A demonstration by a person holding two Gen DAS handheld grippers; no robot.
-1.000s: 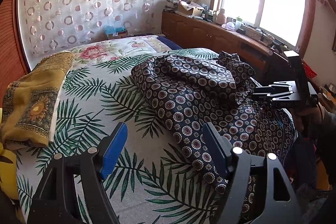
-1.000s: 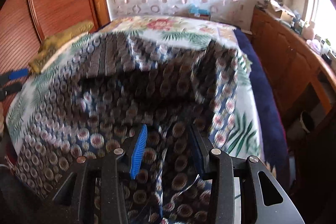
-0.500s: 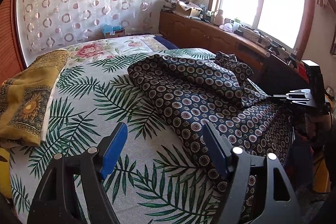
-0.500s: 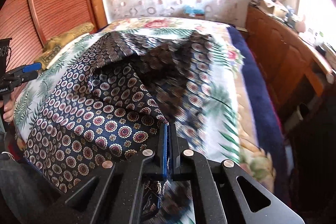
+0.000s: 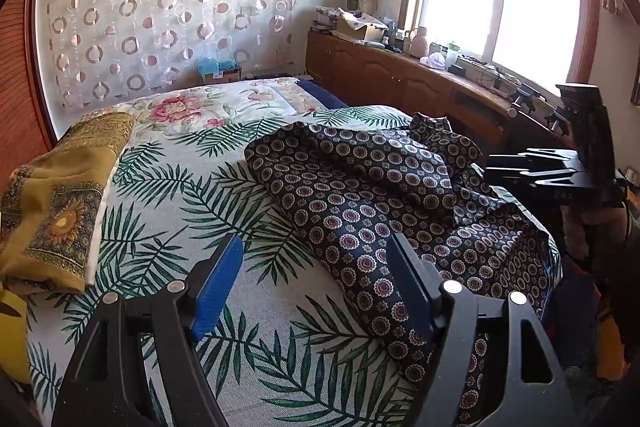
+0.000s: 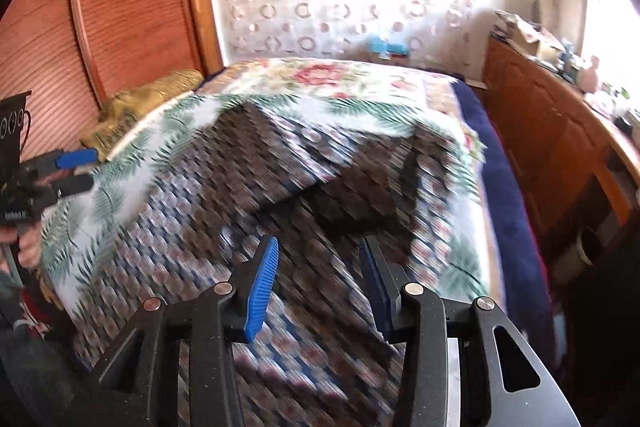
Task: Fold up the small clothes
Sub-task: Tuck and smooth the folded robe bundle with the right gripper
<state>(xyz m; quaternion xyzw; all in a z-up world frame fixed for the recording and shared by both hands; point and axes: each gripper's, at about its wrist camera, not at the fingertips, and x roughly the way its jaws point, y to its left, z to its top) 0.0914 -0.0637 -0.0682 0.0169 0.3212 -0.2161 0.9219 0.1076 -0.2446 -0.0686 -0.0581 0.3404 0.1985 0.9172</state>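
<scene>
Left wrist view gives me the dark patterned garment (image 5: 380, 211) lying rumpled on the palm-leaf bedspread (image 5: 168, 211), toward the window side of the bed and draping over its near edge. My left gripper (image 5: 316, 283) hangs above the bedspread with its jaws spread wide and nothing between them; the garment's edge lies just beside its right finger. A folded mustard cloth (image 5: 56, 203) sits well apart at the far left. Right wrist view is blurred: my right gripper (image 6: 320, 279) is opening above the garment, no cloth pinched between its blue pads (image 6: 262, 287).
</scene>
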